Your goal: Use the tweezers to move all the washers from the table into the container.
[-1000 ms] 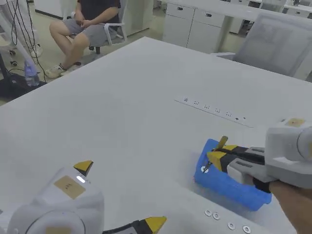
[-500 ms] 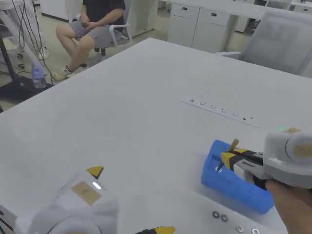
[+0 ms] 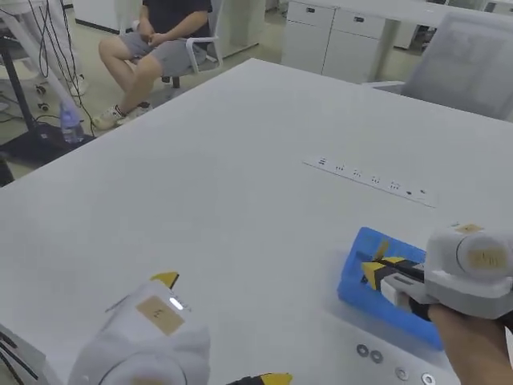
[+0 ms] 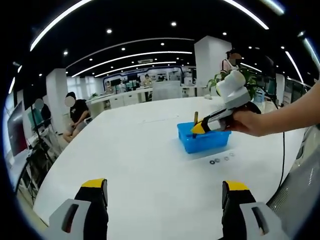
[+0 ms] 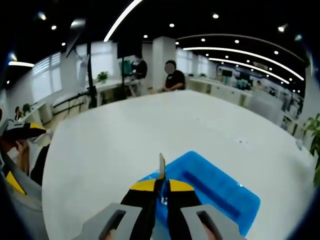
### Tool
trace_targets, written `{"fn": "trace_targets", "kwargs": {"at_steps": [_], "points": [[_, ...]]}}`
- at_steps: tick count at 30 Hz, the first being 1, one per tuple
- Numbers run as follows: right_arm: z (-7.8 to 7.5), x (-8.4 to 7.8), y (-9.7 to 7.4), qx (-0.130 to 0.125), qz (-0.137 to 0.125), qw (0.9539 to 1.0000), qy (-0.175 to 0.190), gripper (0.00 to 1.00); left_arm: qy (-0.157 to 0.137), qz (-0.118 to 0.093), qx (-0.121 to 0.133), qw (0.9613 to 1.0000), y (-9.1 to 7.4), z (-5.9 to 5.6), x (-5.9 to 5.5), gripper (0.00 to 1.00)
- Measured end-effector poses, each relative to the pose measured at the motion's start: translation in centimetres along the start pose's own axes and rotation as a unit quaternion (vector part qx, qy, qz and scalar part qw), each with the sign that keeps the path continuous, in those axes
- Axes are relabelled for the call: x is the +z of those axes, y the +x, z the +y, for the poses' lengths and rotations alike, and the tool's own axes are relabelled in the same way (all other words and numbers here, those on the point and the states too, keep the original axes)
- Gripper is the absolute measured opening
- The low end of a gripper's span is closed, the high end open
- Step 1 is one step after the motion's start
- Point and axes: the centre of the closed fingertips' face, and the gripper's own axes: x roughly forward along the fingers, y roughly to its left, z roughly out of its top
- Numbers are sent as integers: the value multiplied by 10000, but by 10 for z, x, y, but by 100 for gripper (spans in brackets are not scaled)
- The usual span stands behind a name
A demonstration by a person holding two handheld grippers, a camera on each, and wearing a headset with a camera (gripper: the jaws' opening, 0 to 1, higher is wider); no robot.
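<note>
The blue container [image 3: 370, 289] stands on the white table [image 3: 240, 200] at the right. My right gripper [image 3: 375, 269] hovers over its left end, shut on thin tweezers [image 5: 161, 172] that point down into the blue container [image 5: 215, 190]. Whether the tweezers hold a washer I cannot tell. Several small metal washers [image 3: 369, 354] lie in a row on the table just in front of the container, and show as washers [image 4: 220, 160] in the left gripper view. My left gripper [image 3: 219, 329] is low at the near left, open and empty, far from the washers. My left gripper [image 4: 164, 187] faces the container [image 4: 202, 141].
A strip of power sockets [image 3: 373, 180] is set into the table behind the container. A person sits on a chair [image 3: 164, 44] beyond the table's far left edge, near a water bottle [image 3: 70, 125] on the floor. An office chair [image 3: 461, 68] stands at the back right.
The head camera has shifted, so the container sits a little higher in view. My right gripper stays over the container's left end with the tweezers. The left gripper has barely moved.
</note>
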Motion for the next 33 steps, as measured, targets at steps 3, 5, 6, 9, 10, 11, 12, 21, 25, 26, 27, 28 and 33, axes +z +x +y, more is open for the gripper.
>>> {"fn": "trace_targets", "kwargs": {"at_steps": [3, 5, 6, 9, 10, 11, 12, 21, 25, 26, 27, 28, 33], "points": [[-2, 0, 0, -22, 37, 10000, -4, 4, 23, 10, -8, 10000, 0, 0, 0, 97], [-2, 0, -1, -16, 40, 10000, 15, 4, 36, 10, -25, 10000, 0, -1, 0, 97], [-2, 0, -1, -21, 47, 10000, 50, 4, 47, 9, -24, 10000, 0, -1, 0, 97], [-5, 4, -5, -74, 7, 10000, 31, 4, 70, 21, -17, 10000, 0, -1, 0, 97], [-7, 9, -8, -98, -84, 9999, 68, 4, 74, 33, -13, 10000, 0, -1, -1, 97], [-7, 17, -12, -94, -219, 9995, 203, 4, 74, 36, -14, 10000, 0, -1, -1, 98], [-8, 22, -15, -94, -291, 9992, 263, 4, 66, 28, -21, 10000, 0, -1, -1, 97], [4, 36, -60, 16, -797, 9952, 562, 4, 52, 58, -53, 10000, 0, -2, -2, 98], [22, 22, -73, 66, -802, 9950, 596, 4, 79, 82, -54, 9999, 1, -2, -3, 97], [25, 19, -75, 78, -796, 9949, 619, 4, 81, 83, -48, 9999, 1, -2, -3, 97], [28, 13, -77, 97, -761, 9950, 639, 4, 73, 94, -53, 9999, 1, -2, -3, 97], [31, 9, -78, 118, -732, 9951, 655, 4, 55, 90, -60, 9999, 1, -2, -3, 98], [35, -14, -74, 136, -478, 9958, 775, 4, 37, 122, -68, 9999, 2, -2, -4, 98]]}}
